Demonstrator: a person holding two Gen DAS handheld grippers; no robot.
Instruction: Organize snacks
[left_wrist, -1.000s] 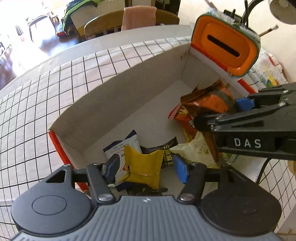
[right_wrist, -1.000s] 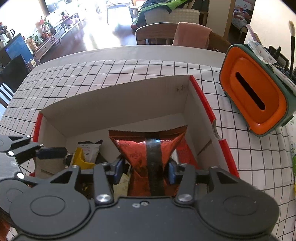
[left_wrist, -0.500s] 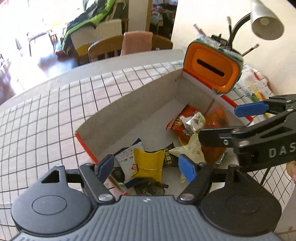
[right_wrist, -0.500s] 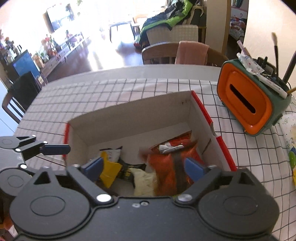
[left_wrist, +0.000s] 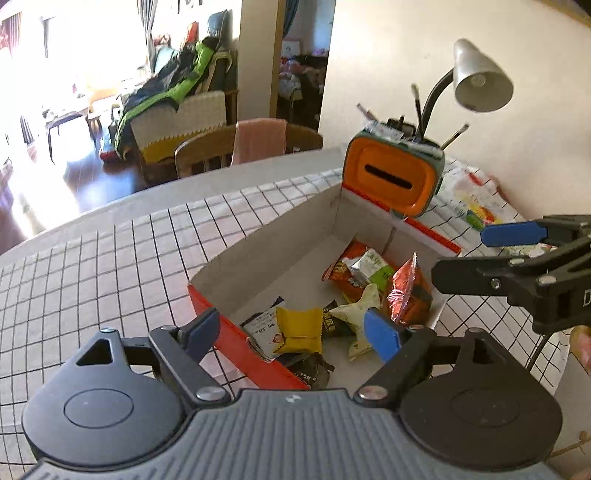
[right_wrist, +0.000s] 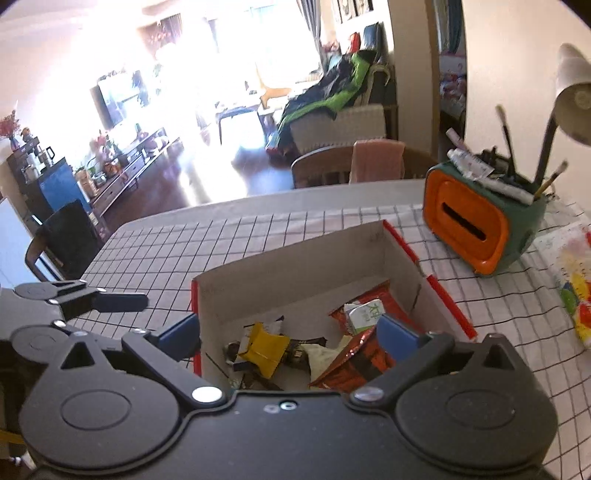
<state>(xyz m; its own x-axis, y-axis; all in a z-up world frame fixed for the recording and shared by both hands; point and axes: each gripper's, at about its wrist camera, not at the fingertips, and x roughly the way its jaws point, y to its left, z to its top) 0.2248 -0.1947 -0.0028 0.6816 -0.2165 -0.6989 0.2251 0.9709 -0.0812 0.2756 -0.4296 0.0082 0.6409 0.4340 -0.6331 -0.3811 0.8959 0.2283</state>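
Note:
A red-edged cardboard box (left_wrist: 273, 236) (right_wrist: 295, 266) stands on the checked tablecloth and holds several snack packets. A yellow packet (left_wrist: 299, 329) (right_wrist: 264, 347), a red-orange bag (left_wrist: 408, 286) (right_wrist: 354, 362) and a small green-and-white packet (left_wrist: 373, 264) (right_wrist: 364, 314) lie inside. My left gripper (left_wrist: 291, 332) is open and empty, raised above the box's near edge. My right gripper (right_wrist: 290, 334) is open and empty, also raised above the box. The right gripper shows at the right of the left wrist view (left_wrist: 517, 254).
An orange and green tissue holder (left_wrist: 393, 181) (right_wrist: 476, 229) with brushes stands beyond the box. A desk lamp (left_wrist: 480, 81) is behind it. A colourful printed bag (right_wrist: 572, 280) lies at the far right. A wooden chair (right_wrist: 332, 166) stands at the table's far side.
Both grippers opened and let go: the left released the yellow packet, the right the red-orange bag, which now lie in the box. Both grippers rose and pulled back.

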